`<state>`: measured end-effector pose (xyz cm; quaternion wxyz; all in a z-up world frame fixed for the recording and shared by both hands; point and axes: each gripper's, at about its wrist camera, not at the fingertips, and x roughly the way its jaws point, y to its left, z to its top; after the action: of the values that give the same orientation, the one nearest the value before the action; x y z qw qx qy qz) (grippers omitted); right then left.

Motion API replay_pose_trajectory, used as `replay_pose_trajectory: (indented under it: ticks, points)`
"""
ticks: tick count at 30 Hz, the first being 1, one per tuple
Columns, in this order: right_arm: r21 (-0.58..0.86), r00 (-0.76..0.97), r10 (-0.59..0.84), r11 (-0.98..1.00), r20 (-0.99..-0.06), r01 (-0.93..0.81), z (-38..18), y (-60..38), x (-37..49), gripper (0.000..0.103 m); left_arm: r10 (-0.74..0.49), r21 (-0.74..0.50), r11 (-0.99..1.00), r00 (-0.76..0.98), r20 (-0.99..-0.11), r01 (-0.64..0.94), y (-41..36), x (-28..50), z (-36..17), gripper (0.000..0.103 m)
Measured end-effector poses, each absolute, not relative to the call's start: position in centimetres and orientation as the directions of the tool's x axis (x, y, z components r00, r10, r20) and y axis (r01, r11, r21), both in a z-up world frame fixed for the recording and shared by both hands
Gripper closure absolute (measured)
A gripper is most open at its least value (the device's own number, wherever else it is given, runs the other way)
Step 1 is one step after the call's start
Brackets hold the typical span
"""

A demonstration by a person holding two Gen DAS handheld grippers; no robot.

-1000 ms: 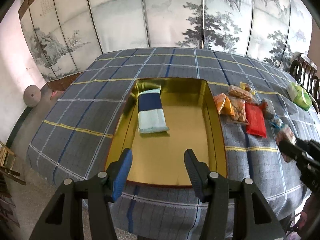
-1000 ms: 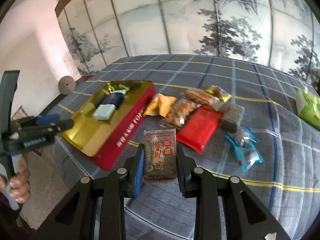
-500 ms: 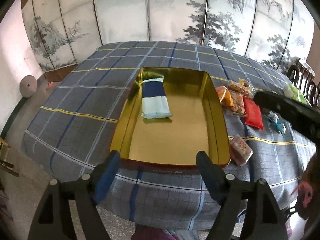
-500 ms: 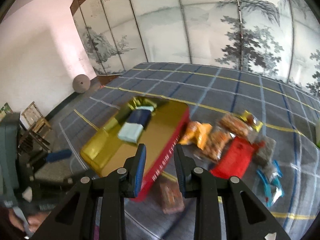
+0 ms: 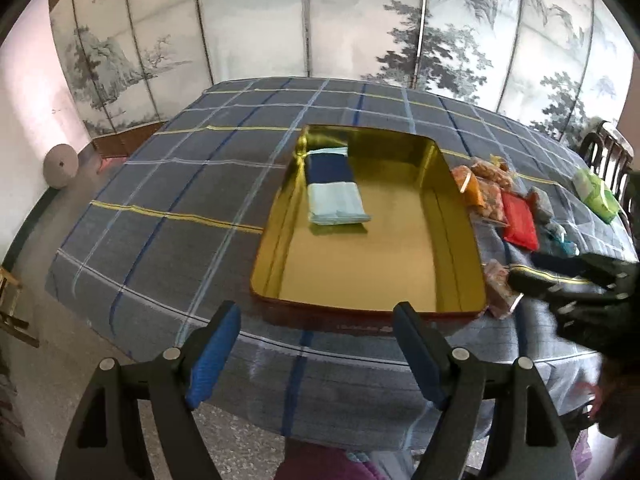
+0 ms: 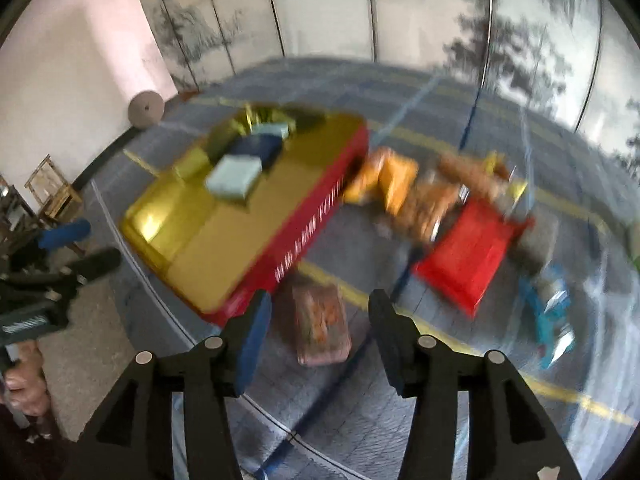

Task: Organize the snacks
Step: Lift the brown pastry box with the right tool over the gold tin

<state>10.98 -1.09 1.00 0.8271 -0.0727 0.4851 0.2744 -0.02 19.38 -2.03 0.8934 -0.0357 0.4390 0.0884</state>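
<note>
A gold tin with red sides [image 5: 280, 240] sits mid-table. A blue and pale-blue packet [image 5: 334, 196] lies at its far left. My left gripper [image 5: 316, 340] hangs open and empty over the table's near edge, just short of the tin. In the blurred right wrist view, my right gripper [image 6: 320, 312] has its jaws opening. A brown snack packet [image 6: 322, 328] lies flat on the cloth between and beyond them, by the tin's [image 6: 312, 224] corner, with no pad pressing it. The same packet [image 5: 498, 288] and right gripper [image 5: 560, 280] appear in the left wrist view.
Loose snacks lie right of the tin: an orange packet [image 6: 384, 180], a red packet [image 6: 468, 256], and a blue-trimmed clear one [image 6: 548, 312]. A green packet [image 5: 596, 194] and a chair [image 5: 608, 156] are at the far right. A painted folding screen [image 5: 320, 20] stands behind.
The right gripper let the brown packet drop beside the tin, swung over the table, and now has wider jaws above it. The left gripper opened wide and drew back from the tin.
</note>
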Motion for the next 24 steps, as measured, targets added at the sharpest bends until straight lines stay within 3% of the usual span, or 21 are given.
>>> replay_pose_trajectory:
  ticks: [7,8,9,15,20,24]
  points:
    - [0.090,0.350,0.341,0.817,-0.873,-0.570,-0.9,-0.2,11.5,0.055,0.129,0.047,0.988,0.602,-0.788,-0.150,18.2,0.0,-2.0,0.023]
    - [0.070,0.350,0.322,0.816,-0.880,-0.573,-1.3,0.0,11.7,0.060,0.129,0.048,0.988,0.600,-0.789,-0.150,18.1,0.1,-2.1,0.023]
    - [0.061,0.344,0.310,0.815,-0.886,-0.576,-1.7,0.1,11.8,0.078,0.130,0.050,0.988,0.601,-0.789,-0.148,18.0,0.1,-2.2,0.023]
    - [0.061,0.387,0.333,0.820,-0.860,-0.570,-0.1,-1.5,11.7,0.078,0.138,0.070,0.989,0.679,-0.721,-0.127,18.2,-0.7,-0.8,0.023]
    - [0.136,0.446,0.447,0.808,-0.776,-0.573,5.8,-1.4,14.0,0.078,0.143,0.063,0.989,0.712,-0.688,-0.137,18.1,-0.7,0.3,0.023]
    - [0.213,0.403,0.522,0.771,-0.752,-0.600,6.5,1.2,17.7,0.078,0.159,0.081,0.986,0.711,-0.684,-0.143,18.0,-0.6,0.3,0.023]
